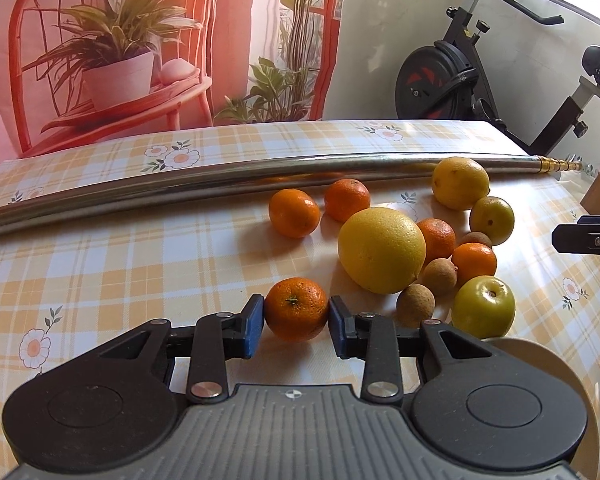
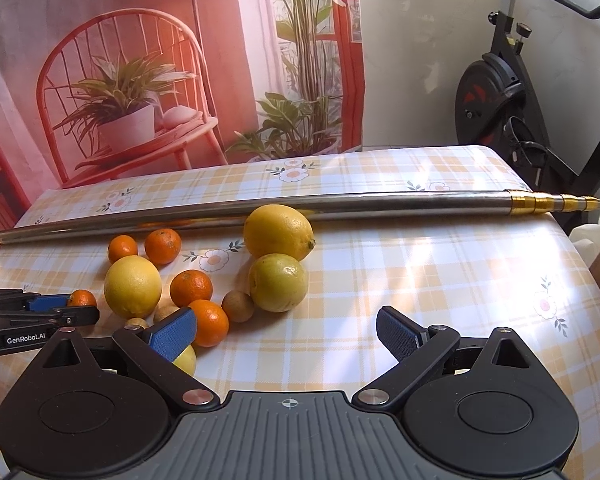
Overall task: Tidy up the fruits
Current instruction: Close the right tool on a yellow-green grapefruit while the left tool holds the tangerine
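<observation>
My left gripper [image 1: 297, 320] is shut on a small tangerine [image 1: 296, 309], its blue pads touching both sides; the fruit rests at the table surface. It also shows in the right wrist view [image 2: 82, 299]. Beyond lie a big yellow grapefruit [image 1: 381, 250], several tangerines [image 1: 294, 213], brown longans [image 1: 416, 305], green-yellow fruits [image 1: 483, 306] and a lemon [image 1: 460, 183]. My right gripper [image 2: 286, 336] is open and empty, low over the cloth, right of the fruit pile; a tangerine [image 2: 209, 322] sits by its left pad.
A long steel pole [image 1: 236, 180] lies across the checked tablecloth [image 1: 120, 264] behind the fruit. A pale plate rim [image 1: 540, 360] shows at my left gripper's right. An exercise bike [image 1: 460, 76] stands beyond the table's right edge.
</observation>
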`<state>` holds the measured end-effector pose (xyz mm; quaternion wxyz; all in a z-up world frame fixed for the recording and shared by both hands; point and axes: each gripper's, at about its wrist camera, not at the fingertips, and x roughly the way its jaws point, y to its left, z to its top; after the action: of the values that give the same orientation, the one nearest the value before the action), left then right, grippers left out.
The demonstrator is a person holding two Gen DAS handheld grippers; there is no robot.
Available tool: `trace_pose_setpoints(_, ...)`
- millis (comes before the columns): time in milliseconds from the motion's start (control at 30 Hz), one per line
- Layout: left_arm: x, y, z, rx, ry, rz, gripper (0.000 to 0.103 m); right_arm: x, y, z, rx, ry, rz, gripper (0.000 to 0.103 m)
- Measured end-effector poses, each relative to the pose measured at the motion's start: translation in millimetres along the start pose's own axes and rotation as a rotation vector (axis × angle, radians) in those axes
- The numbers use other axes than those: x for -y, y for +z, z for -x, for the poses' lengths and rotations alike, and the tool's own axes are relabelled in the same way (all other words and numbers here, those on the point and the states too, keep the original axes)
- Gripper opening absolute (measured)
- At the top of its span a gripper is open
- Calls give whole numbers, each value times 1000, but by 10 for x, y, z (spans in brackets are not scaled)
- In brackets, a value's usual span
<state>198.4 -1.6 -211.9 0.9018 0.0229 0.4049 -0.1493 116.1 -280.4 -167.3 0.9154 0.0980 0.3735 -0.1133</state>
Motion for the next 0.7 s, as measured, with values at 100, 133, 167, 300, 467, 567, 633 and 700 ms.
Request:
trace_pose_setpoints(100, -29, -13, 77, 11, 6, 26, 36, 38, 17, -26, 5, 20, -14, 92)
trace_pose_setpoints(133, -33, -18, 101, 16, 7, 33, 36, 51, 27, -44, 10, 29, -21, 90)
trace_pose_setpoints(167, -34, -25, 128, 22, 8, 39, 36, 62, 37, -65, 15, 38, -28, 87)
trace_pose_setpoints(300, -3, -58, 213, 46, 8, 38, 37, 116, 84, -221, 24, 77, -71, 72)
trace_pose_setpoints(467, 47, -93, 291, 67, 3, 13, 37, 174, 97, -449, 31, 107, -133, 51)
trace_pose_setpoints(567, 56, -93, 308, 69, -7, 17, 37, 183, 80, -568, 32, 115, -158, 50)
trace_pose_setpoints(633, 65, -95, 312, 69, -8, 18, 37, 178, 80, -631, 34, 101, -165, 50)
trace_pose_setpoints(700, 68, -103, 314, 71, -8, 17, 37, 172, 83, -685, 36, 90, -170, 50)
